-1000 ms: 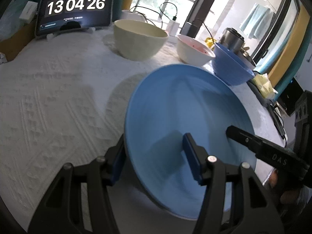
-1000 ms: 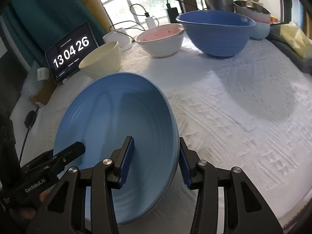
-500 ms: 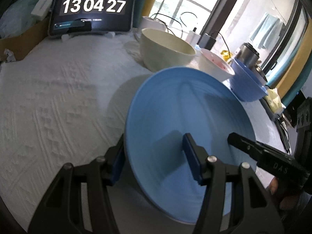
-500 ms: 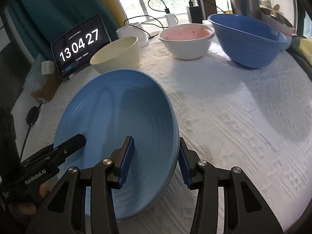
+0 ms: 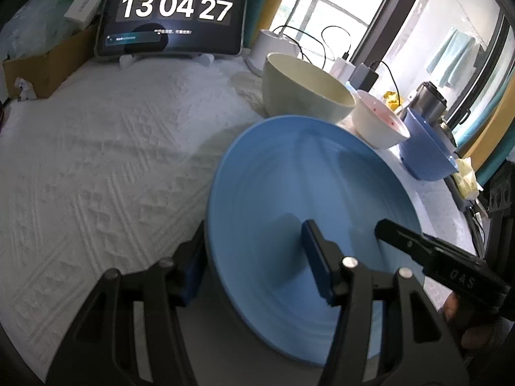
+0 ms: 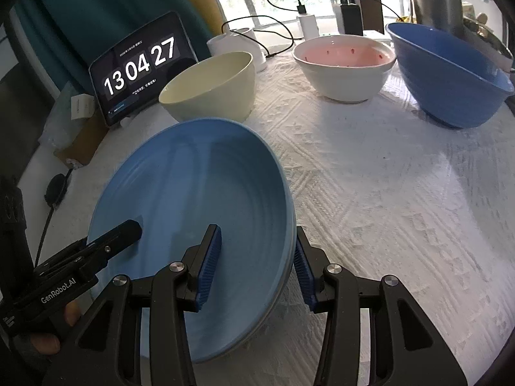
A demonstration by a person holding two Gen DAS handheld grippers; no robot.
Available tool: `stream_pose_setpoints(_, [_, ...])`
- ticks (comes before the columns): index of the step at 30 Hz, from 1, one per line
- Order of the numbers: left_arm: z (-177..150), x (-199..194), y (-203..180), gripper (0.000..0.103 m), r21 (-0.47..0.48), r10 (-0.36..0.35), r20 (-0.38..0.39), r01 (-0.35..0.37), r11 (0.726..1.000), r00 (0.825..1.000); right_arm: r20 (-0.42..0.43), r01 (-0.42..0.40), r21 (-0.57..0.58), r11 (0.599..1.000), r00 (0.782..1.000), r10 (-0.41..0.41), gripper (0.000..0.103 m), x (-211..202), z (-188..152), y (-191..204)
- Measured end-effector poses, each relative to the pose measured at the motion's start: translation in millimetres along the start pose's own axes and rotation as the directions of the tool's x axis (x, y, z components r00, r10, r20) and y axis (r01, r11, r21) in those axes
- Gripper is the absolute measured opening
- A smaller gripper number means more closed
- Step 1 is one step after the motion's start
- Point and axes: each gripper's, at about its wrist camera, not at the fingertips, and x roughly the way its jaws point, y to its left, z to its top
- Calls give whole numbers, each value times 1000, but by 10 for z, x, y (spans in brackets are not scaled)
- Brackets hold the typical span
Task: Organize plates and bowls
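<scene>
White textured cloth covers the desk (image 6: 402,193), with a window and teal curtains behind it. Largest among the dishes is the light blue plate (image 6: 193,209), held tilted above the cloth near the front edge, apparently lifted clear and carried between both tools, probably because a wide, shallow dish is steadier with a grip on each side. Beyond it stand the dark blue bowl (image 6: 450,77) at far right, the white bowl with a pink inside (image 6: 346,64) next to it, and the cream bowl (image 6: 209,87) just behind the plate's far rim. A tablet clock (image 5: 173,13) leans at the back. The left gripper (image 5: 257,263) has its fingers closed on the plate's left rim, one pad inside and one beneath; the right gripper (image 6: 257,263) pinches the opposite rim in the same manner. Compared with a second ago, the clock has ticked from 26 to 27, and the plate has travelled toward the cream bowl, which now sits much closer to the plate's far edge in both views, while both grips look unchanged. A likely aim is a spot for stacking.
</scene>
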Motion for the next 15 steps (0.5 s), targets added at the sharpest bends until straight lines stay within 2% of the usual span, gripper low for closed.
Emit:
stream_pose_setpoints(8, [22, -198, -33, 59, -8, 43, 84, -43, 999, 996, 18, 18, -21, 1000, 1000, -17, 47, -33, 0, 9])
stream_pose_setpoints(15, [-6, -308, -103, 59, -12, 62, 114, -61, 998, 991, 41, 25, -1, 1000, 999, -25, 47, -172, -38, -113])
